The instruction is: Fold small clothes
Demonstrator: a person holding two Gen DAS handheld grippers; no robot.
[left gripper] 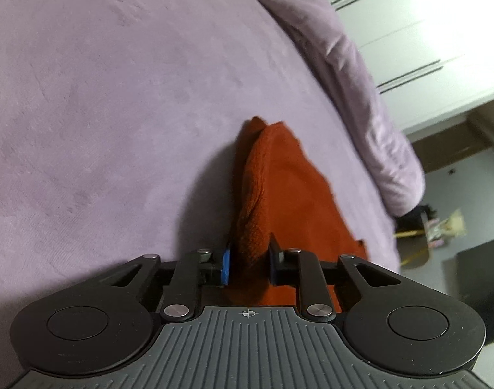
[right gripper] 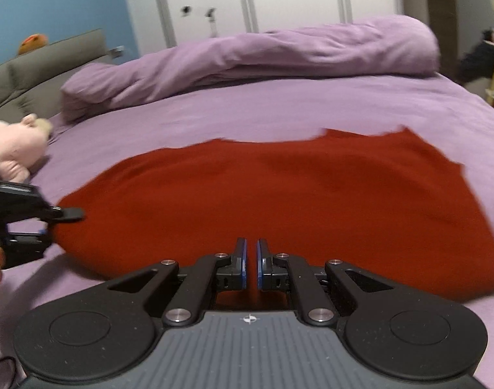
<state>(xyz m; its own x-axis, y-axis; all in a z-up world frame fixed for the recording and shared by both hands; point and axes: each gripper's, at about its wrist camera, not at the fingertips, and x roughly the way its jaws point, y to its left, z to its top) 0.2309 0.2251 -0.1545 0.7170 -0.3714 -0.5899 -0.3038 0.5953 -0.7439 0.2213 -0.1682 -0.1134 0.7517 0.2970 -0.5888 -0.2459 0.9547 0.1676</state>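
Observation:
A rust-red garment (right gripper: 279, 194) lies spread on the purple bed sheet (right gripper: 279, 113). My left gripper (left gripper: 249, 264) is shut on a bunched edge of the red garment (left gripper: 279, 188), which rises between its blue pads. The left gripper also shows in the right wrist view (right gripper: 52, 223), at the garment's left edge. My right gripper (right gripper: 251, 265) is at the garment's near edge, its blue pads nearly together with a thin gap; whether cloth is pinched there is unclear.
A rolled purple duvet (right gripper: 263, 52) lies along the far side of the bed. A pink plush toy (right gripper: 13, 152) sits at the left beside a grey headboard (right gripper: 36, 68). White wardrobe doors (left gripper: 425, 32) stand beyond the bed.

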